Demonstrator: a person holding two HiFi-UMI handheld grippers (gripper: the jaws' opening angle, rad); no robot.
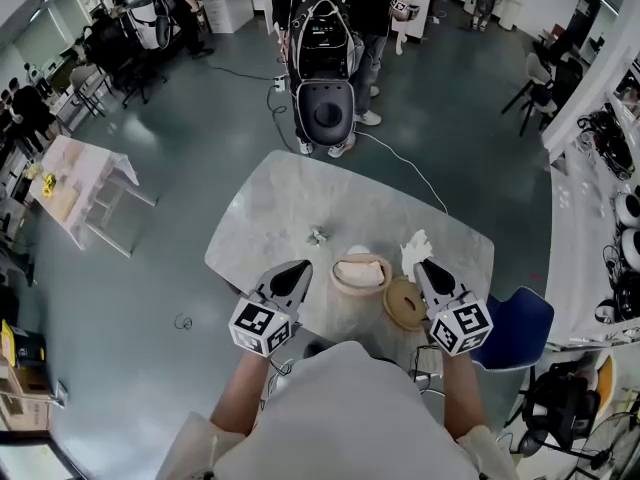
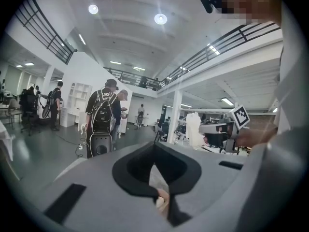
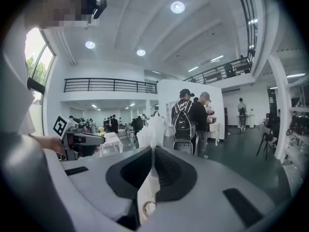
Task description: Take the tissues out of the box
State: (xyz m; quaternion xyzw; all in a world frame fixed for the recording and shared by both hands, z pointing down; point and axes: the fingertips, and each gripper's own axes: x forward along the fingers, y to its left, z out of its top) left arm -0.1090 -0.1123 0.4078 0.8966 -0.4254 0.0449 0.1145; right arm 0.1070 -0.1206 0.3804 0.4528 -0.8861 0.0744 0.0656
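Right tongs [image 1: 420,265] were pressed together on one white tissue [image 1: 415,246]. In the right gripper view the sheet ran as a thin strip between the jaws of those tongs [image 3: 153,146], and the tissue [image 3: 150,129] stood up past their tips as a loose plume. Left tongs [image 1: 300,266] were also pressed together, and the left gripper view showed nothing pinched at their tips [image 2: 155,144]. I had both tools raised over the near edge of the table [image 1: 270,208], pointing away from me. The round box [image 1: 335,280] sat open on the table between the two tools, with a pale stack of tissues [image 1: 360,272] lying flat inside it. Its lid [image 1: 405,304] lay face up just beside the box on the right, under the body of the right tongs. A small crumpled scrap [image 1: 317,235] lay on the table beyond the box. The held tissue was clear of the box, up and to its right, with its long axis in line with the jaws. I judged one sheet extracted and not yet set down. Bare table lay ahead and to the right of the right tongs, so that release needed only a short forward reach. For the following sheet the box lay to the left of the right tongs and about equally near the free left tongs.
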